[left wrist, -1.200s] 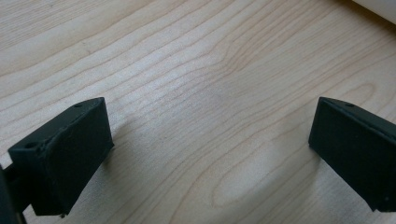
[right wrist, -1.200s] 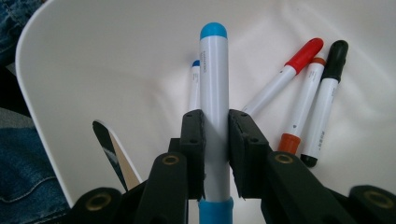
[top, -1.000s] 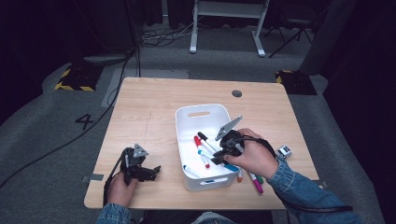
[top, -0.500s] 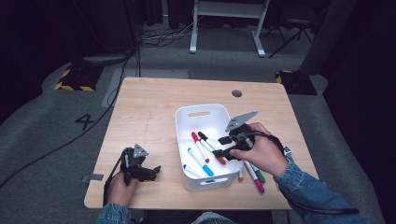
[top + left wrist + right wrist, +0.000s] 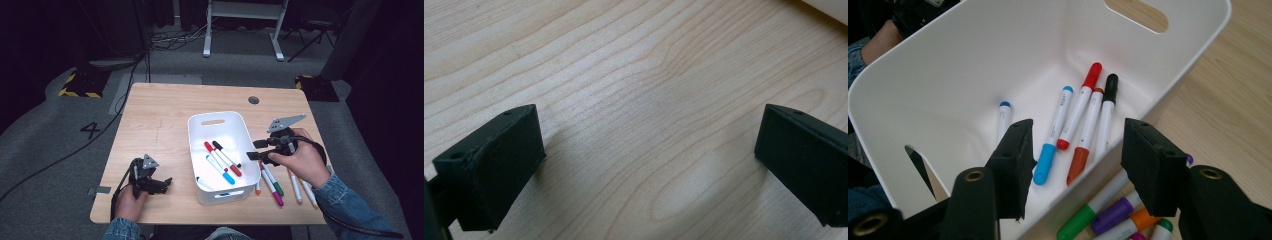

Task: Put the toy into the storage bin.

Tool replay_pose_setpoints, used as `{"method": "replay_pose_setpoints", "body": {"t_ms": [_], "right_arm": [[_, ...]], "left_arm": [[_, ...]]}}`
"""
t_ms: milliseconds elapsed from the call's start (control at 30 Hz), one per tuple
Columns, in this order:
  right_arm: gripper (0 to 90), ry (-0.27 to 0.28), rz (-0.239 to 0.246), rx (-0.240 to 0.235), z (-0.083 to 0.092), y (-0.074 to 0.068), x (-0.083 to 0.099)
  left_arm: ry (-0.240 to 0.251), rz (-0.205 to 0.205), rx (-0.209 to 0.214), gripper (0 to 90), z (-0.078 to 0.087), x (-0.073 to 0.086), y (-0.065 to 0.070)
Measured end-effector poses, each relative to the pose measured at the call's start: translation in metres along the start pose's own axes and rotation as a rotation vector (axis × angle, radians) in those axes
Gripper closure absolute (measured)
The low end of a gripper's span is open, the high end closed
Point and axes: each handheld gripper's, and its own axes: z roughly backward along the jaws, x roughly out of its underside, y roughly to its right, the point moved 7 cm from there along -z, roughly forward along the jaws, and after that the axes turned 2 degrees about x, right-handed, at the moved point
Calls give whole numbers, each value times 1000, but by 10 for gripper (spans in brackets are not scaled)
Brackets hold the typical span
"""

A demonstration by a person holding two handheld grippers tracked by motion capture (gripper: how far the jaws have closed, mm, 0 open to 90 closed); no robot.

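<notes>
White plastic forms the bin that stands near the middle of the wooden table in the high view. Several markers lie on its floor: a red-capped marker, a black-capped marker, a light-blue-capped marker and one more by the near wall. Just right of the bin a loose row of markers lies on the table, with green, purple and orange caps among them. The right gripper hovers at the bin's right rim, above the far end of that row, its jaws apart and empty; they have just been opening and then drawing in a little, with nothing between them. The left gripper rests low on the table near the front left corner, well apart from the bin, held in the person's left hand.

Bare pale wood runs across the left gripper view, and the left gripper stands wide open over it with nothing held; a sliver of the white bin shows at the top right corner.

Seen from the right gripper view, the right gripper has its black jaws parted and clear of everything, poised over the bin's near rim. Inside lie the red-capped marker, the black-capped marker, the light-blue-capped marker, an orange-capped marker and a blue-tipped marker. Outside the wall, green, purple and orange markers lie on the table.
</notes>
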Motion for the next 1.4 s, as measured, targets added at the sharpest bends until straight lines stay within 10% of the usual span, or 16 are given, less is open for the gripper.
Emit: {"method": "replay_pose_setpoints", "body": {"t_ms": [667,1400], "right_arm": [[521,-54,-84,82,11,44,48],[609,-227,-144,110,-33,66,111]], "left_arm": [[0,0,0,0,0,0,0],[0,0,0,0,0,0,0]]}}
